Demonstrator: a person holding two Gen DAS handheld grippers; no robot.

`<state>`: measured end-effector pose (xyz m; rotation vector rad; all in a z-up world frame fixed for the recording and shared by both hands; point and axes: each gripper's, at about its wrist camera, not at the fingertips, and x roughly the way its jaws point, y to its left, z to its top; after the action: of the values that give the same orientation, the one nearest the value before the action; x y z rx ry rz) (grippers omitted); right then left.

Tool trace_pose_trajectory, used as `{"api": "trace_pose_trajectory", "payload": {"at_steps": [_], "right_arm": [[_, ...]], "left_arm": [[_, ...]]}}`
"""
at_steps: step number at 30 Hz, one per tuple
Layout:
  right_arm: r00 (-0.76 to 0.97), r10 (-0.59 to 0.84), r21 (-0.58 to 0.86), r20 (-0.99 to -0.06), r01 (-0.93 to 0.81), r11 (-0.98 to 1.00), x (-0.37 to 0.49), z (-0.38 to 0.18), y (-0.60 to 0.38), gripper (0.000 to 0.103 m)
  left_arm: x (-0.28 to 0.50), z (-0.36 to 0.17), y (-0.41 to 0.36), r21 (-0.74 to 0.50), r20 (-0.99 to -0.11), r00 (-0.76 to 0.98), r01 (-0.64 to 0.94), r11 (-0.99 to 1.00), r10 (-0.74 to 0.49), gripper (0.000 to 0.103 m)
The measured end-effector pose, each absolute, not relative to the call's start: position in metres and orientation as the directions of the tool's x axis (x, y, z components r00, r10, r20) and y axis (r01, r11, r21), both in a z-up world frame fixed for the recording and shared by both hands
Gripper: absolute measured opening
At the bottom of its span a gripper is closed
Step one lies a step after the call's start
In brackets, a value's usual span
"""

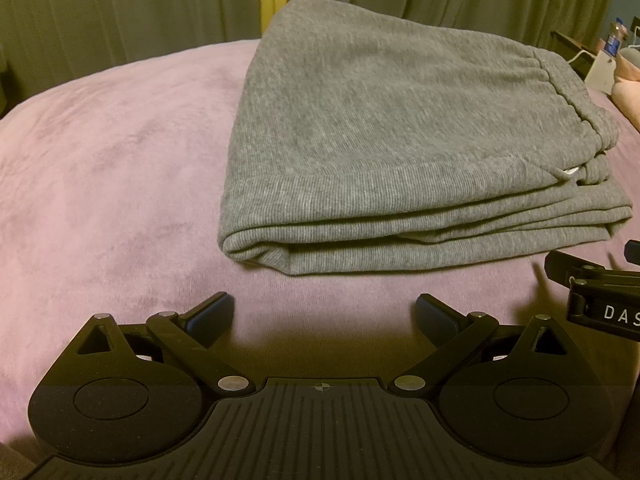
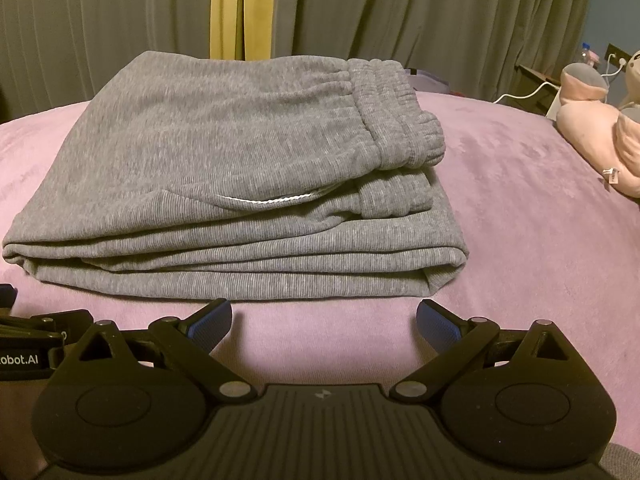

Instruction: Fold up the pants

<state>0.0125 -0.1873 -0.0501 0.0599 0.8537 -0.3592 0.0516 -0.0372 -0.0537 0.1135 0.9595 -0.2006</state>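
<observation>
Grey sweatpants [image 1: 360,140] [image 2: 224,168] lie folded into a thick stack on the pink bedspread [image 1: 100,180] [image 2: 520,220]. Their elastic waistband [image 2: 396,116] sits on top at the right, with a white drawstring [image 2: 264,200] peeking from between the layers. My left gripper [image 1: 325,312] hangs open just short of the stack's near edge, holding nothing. My right gripper [image 2: 325,316] is open too, close to the near folded edge and apart from it. The right gripper's side [image 1: 600,292] shows at the right edge of the left wrist view; the left gripper's side [image 2: 32,340] shows in the right wrist view.
Grey-green curtains [image 2: 400,20] with a yellow strip [image 2: 240,8] hang behind the bed. A pink plush toy [image 2: 600,132] lies at the right on the bedspread. Behind it are a white cable [image 2: 524,92], a bottle [image 2: 586,54] and a dark shelf.
</observation>
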Motion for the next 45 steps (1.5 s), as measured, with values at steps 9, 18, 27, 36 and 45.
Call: {"api": "trace_pose_trajectory", "payload": {"at_steps": [9,18,27,36,45], "right_arm": [[0.6,-0.286,-0.093,-0.747,0.332,0.939,0.0122,-0.0505,-0.1868,0.099],[0.599,-0.287,-0.097,-0.748,0.33,0.939,0.0125,-0.0513,-0.1863,0.099],[0.598,-0.287,-0.1,-0.748,0.327,0.94,0.0121,-0.0519,-0.1861,0.099],[0.597,-0.287,-0.1,-0.749,0.326,0.94,0.0117,-0.0522,-0.1862,0.099],[0.597,-0.288,-0.103,-0.749,0.324,0.94,0.0119,-0.0523,-0.186,0.099]], "left_arm": [[0.0519,-0.0543,-0.0371,0.008,-0.823,0.556,0.221,0.975,-0.119,0.102],[0.0525,-0.0542,-0.0372,0.008,-0.823,0.555,0.221,0.975,-0.119,0.102],[0.0495,-0.0554,-0.0378,0.006,-0.827,0.549,0.224,0.975,-0.121,0.102],[0.0522,-0.0559,-0.0375,0.006,-0.83,0.544,0.228,0.974,-0.122,0.102],[0.0558,-0.0557,-0.0378,0.01,-0.832,0.541,0.232,0.973,-0.12,0.102]]}}
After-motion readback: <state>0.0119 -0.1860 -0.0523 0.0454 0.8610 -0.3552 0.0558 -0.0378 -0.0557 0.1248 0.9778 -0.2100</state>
